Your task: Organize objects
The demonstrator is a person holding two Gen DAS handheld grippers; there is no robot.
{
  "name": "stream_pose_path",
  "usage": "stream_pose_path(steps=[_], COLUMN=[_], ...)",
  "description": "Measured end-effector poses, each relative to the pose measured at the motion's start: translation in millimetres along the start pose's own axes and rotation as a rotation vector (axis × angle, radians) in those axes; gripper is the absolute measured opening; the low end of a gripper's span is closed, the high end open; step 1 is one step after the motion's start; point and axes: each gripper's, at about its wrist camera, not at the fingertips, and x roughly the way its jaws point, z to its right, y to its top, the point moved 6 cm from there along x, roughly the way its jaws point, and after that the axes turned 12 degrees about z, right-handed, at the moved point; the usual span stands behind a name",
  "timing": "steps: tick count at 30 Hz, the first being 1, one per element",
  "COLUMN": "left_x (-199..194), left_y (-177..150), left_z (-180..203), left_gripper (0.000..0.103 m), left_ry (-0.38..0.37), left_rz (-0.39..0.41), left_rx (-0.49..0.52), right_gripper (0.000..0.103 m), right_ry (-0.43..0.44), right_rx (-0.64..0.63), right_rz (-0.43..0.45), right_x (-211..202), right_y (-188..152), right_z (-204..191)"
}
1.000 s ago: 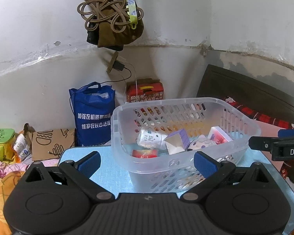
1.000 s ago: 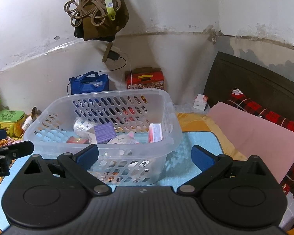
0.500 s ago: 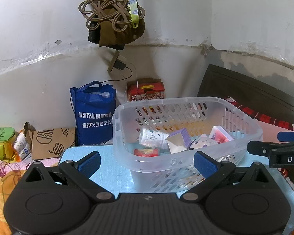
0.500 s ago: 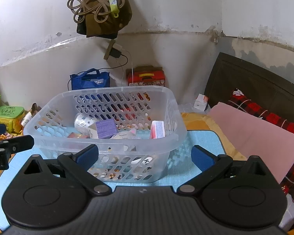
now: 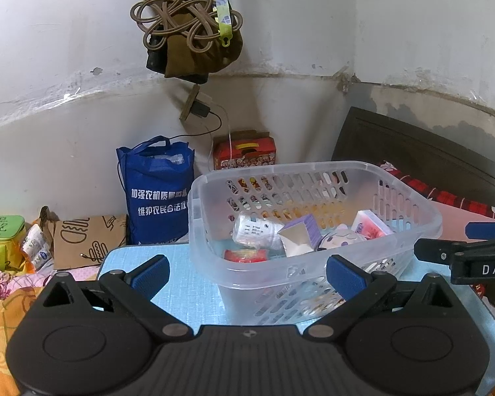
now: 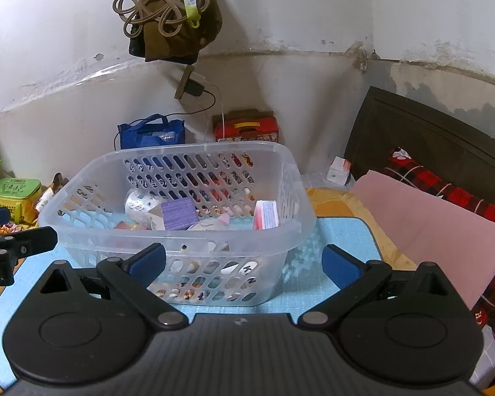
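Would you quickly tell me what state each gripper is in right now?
Left gripper: open, holding nothing, in front of the basket.
Right gripper: open, holding nothing.

White stained walls [image 5: 412, 33] meet in corner; dark headboard [image 6: 429, 132] at right.

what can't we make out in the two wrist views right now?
- Basket floor near the front wall: both views, blurred by the translucent plastic.
- Red packet: print too small in the left view; mostly behind the wall in the right view.
- White bottle label: too small to read.
- Right gripper in the left view: cut off by the frame edge.
- Blue bag: lower part behind the basket in the right view.
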Motion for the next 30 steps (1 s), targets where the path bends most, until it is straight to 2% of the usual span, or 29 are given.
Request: stream_pose_path(steps=[30], left_x=[1.3], left_y=[-1.7], left_z=[0.4], left_gripper=[0.102], left_ry=[-0.002], left_rz=[-0.004], left_rx=[-0.003], right_gripper=[0.103], right_ry=[-0.003], right_rx=[-0.019], right_rz=[0.012], right_x=[-1.4], right_y=[0.7], right_z=[-1.4])
